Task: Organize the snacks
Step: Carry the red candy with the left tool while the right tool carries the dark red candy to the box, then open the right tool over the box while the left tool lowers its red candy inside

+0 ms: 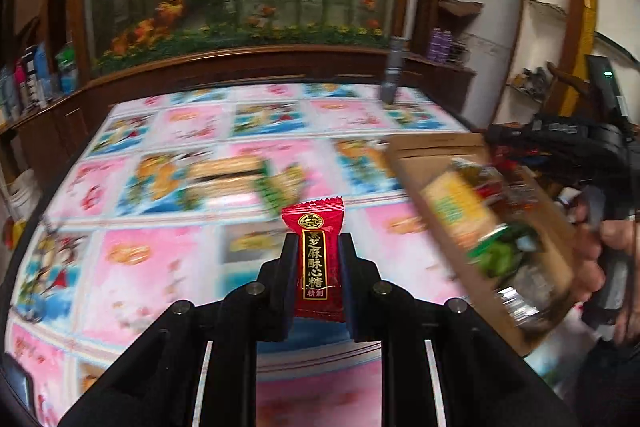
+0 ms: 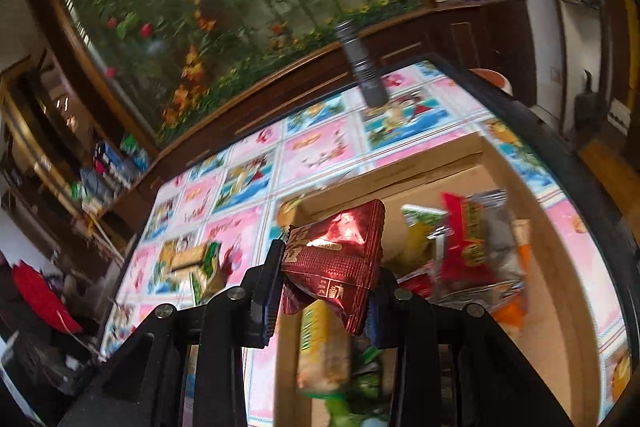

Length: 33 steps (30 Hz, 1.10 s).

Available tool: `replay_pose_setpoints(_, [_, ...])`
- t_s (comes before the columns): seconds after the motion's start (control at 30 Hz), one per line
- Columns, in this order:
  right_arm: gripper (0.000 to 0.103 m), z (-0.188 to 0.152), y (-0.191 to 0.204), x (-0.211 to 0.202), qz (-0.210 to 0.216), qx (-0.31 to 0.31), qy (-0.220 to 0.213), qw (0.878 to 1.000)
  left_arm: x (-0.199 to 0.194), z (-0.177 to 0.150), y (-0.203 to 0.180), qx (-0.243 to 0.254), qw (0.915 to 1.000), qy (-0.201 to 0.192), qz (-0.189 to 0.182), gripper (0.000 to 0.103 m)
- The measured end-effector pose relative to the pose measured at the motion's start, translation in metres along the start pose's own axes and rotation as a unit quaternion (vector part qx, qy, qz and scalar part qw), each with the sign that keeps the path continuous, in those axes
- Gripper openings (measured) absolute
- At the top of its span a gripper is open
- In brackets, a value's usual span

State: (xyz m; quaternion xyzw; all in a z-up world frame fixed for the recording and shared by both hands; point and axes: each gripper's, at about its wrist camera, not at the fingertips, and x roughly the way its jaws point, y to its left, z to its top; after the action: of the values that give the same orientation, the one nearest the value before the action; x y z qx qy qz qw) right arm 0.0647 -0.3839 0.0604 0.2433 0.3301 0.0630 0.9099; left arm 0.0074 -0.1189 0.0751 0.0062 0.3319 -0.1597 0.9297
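Observation:
My left gripper (image 1: 318, 247) is shut on a small red candy wrapper with gold lettering (image 1: 317, 259), held upright above the patterned table. My right gripper (image 2: 326, 267) is shut on a crinkled dark red foil snack packet (image 2: 336, 259), held over the open cardboard box (image 2: 560, 307). The box holds several snack packets, among them a red and grey one (image 2: 476, 243) and a yellow-green biscuit pack (image 2: 324, 347). In the left wrist view the box (image 1: 412, 155) is blurred at the right, with a hand (image 1: 592, 259) and the right gripper's body behind it.
Green and yellow biscuit packs (image 1: 240, 175) lie on the pink and blue patterned tablecloth (image 1: 132, 267); they also show in the right wrist view as biscuit packs (image 2: 192, 263). A grey cylindrical object (image 1: 392, 75) stands at the table's far edge. Wooden cabinets and a flower mural stand behind.

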Motion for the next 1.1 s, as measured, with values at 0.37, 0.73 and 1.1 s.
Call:
replay_pose_setpoints(0.37, [0.036,0.012,-0.040,-0.003,-0.026,0.049,0.022,0.998,0.031,0.010,-0.113,0.033,0.9888,0.027,-0.143,0.018])
replay_pose_setpoints(0.73, [0.036,0.008,-0.035,0.003,-0.037,0.034,0.039,0.998,0.059,-0.008,-0.119,0.022,0.9814,0.065,-0.179,0.018])
replay_pose_setpoints(1.1, [0.036,0.003,-0.026,0.012,-0.049,0.008,0.057,0.997,0.056,-0.015,-0.125,0.040,0.9819,0.061,-0.175,0.018])
